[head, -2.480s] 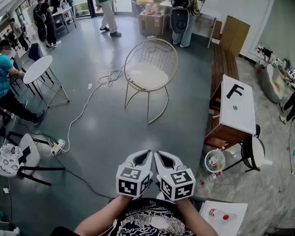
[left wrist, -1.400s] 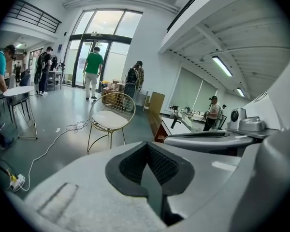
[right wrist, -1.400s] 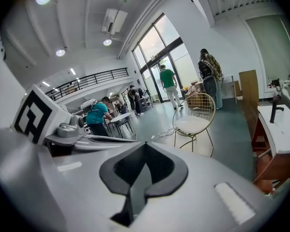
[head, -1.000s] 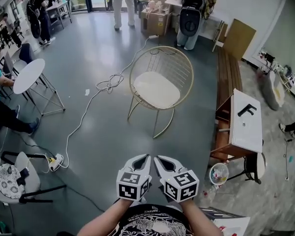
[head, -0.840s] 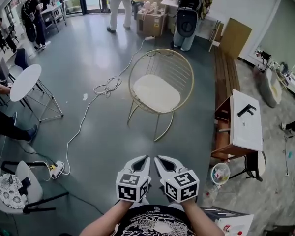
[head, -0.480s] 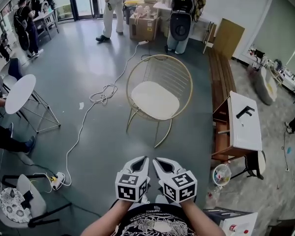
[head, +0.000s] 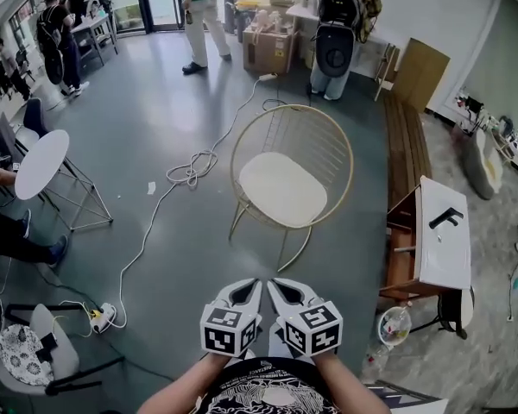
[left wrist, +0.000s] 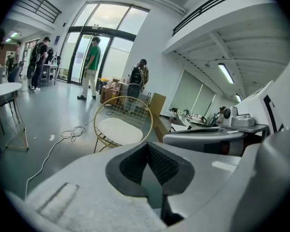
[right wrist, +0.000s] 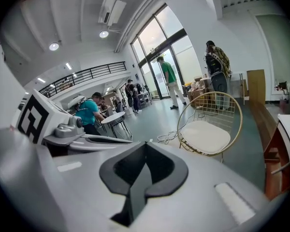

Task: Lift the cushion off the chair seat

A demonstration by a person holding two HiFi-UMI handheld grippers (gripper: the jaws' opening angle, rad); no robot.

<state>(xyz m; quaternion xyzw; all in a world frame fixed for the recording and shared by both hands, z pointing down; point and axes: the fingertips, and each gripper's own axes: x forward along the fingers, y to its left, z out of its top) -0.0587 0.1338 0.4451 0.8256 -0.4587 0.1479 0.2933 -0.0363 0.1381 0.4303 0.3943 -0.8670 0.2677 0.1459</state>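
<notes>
A cream cushion (head: 282,188) lies on the seat of a round gold wire chair (head: 338,145) in the middle of the grey floor. It shows as the cushion (left wrist: 118,130) in the left gripper view and as the cushion (right wrist: 205,135) in the right gripper view, well ahead of both. My left gripper (head: 252,284) and right gripper (head: 274,284) are held side by side close to my body, short of the chair and pointing at it. The left gripper (left wrist: 148,145) has its jaws shut with nothing between them. So has the right gripper (right wrist: 145,147).
A white cable (head: 192,164) snakes over the floor left of the chair to a power strip (head: 101,316). A round white table (head: 39,162) stands at the left. At the right are a white-topped desk (head: 443,235) and a wooden bench (head: 403,136). People and boxes (head: 266,46) are at the back.
The chair has come nearer and looks larger as I walk toward it. Both grippers stay shut, side by side in front of me.
</notes>
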